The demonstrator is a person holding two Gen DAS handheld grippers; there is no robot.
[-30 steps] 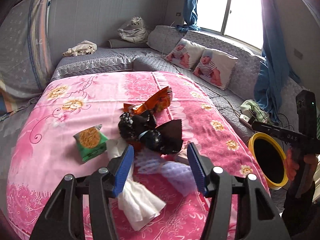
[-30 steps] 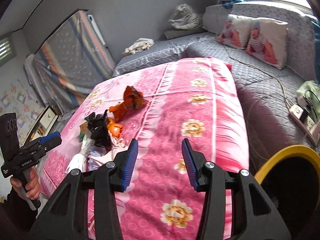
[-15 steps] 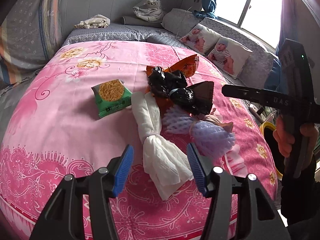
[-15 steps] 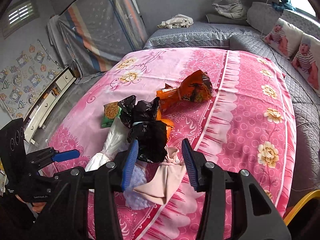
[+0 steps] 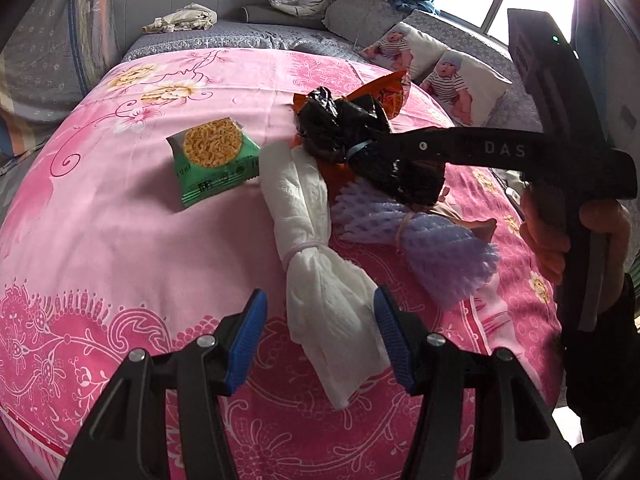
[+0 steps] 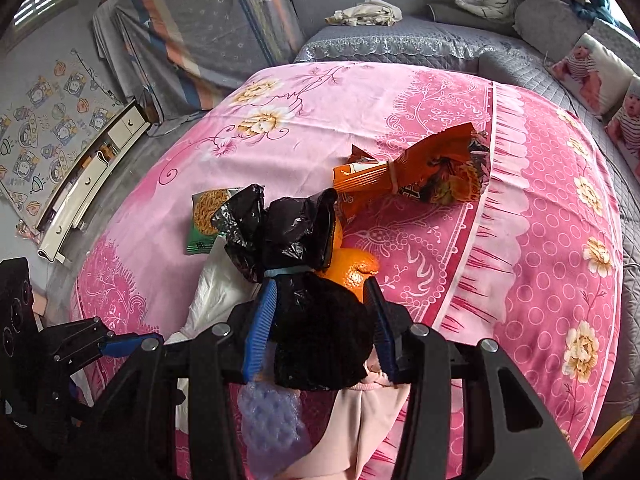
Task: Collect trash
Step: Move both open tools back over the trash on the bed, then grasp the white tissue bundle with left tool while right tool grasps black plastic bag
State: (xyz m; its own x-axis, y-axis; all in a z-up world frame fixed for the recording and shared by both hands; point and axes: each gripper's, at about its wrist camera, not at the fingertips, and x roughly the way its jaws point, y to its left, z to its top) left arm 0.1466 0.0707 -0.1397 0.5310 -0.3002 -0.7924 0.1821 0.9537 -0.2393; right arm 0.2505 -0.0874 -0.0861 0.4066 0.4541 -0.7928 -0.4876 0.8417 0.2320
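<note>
A heap of tied rubbish is shown on a bed under a pink floral bedspread (image 5: 100, 240). The left gripper (image 5: 318, 338) is pitched downward with its jaws parted and released; nothing is pressed between its blue pads. The white tissue bundle (image 5: 316, 264) lies directly ahead of it, the near flared end reaching in between the fingertips without visible contact. The bundle's long axis runs roughly along the gripper's pointing line and away from it, slightly tilted to the left at the far end, and the waist tie lies just beyond the fingertips. The purple foam net (image 5: 436, 248) lies to the right of the gripper, the green noodle packet (image 5: 212, 160) ahead and to the left.

The right gripper (image 6: 320, 320) is seen straddling the black plastic bag (image 6: 304, 280), the lower lobe of which fills the gap between the pads; whether the pads are pressing or merely flanking cannot be told. The bag's long axis runs forward from this gripper, with its blue tie at about fingertip level. An orange (image 6: 354, 270) is touching the bag just ahead of the right-hand finger, and the orange snack wrapper (image 6: 416, 180) lies further ahead.

The left hand is judged nearer to the tissue, the right to the bag. For either, a small further advance before closure appears needed, so that the pads close nearer the tied waist.
</note>
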